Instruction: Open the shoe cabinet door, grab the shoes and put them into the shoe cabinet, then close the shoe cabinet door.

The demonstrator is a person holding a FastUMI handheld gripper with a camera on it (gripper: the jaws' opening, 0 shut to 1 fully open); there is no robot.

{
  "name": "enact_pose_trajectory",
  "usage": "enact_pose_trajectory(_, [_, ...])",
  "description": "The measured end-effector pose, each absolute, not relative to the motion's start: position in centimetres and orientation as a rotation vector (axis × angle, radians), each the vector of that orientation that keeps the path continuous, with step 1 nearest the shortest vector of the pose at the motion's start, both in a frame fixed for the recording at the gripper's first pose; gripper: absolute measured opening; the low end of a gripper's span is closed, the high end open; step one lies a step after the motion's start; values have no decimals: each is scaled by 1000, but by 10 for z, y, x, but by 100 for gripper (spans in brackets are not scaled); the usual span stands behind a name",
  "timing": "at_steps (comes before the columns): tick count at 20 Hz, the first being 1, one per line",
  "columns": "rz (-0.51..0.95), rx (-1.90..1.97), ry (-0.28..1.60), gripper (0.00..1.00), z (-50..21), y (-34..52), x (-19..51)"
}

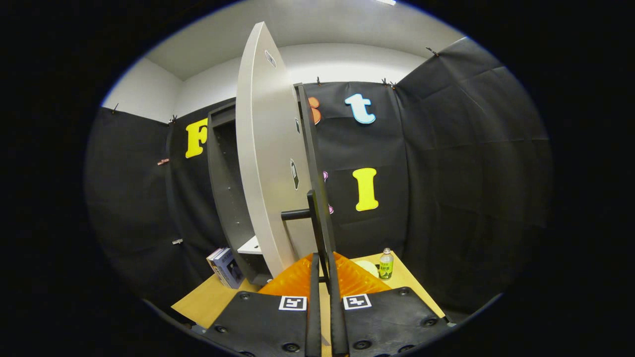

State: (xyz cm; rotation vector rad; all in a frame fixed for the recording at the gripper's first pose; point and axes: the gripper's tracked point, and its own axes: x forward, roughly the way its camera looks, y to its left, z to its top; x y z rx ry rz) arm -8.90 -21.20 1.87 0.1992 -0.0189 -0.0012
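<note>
My one camera rides on my tool (325, 297) and looks forward along its two fingers, which sit close together on the dark door handle (317, 233). It sits low over the surface (208, 302), tilted up, very near the edge of the open shoe cabinet door (268, 163); beyond lie the shoe cabinet (223, 168) and ceiling.

- Overhead light, even and fairly bright; a ceiling lamp (386, 2) glares white.
- Cabinet door (265, 163) evenly lit on its pale face, bowed into a curve by fisheye distortion.
- Cabinet interior (225, 183) dim, in shadow.
- Table (208, 300) well lit; soft shadow at its left edge.
- Gripper (323, 317) fingers close together around the door's dark edge, slightly soft.
</note>
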Motion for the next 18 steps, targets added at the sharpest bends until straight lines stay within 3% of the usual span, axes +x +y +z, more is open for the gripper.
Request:
enact_pose_trajectory(1, [-14, 196, -17, 18, 16, -212, -93])
enact_pose_trajectory(5, [-55, 193, -22, 18, 15, -210, -112])
enact_pose_trajectory(9, [-45, 212, -40, 28, 17, -186, -137])
enact_pose_trajectory(13, [16, 187, 2, 78, -1, -140, -150])
enact_pose_trajectory(17, [91, 187, 156, 98, -59, -81, -144])
enact_pose_trajectory(18, [110, 203, 199, 98, -75, -67, -140])
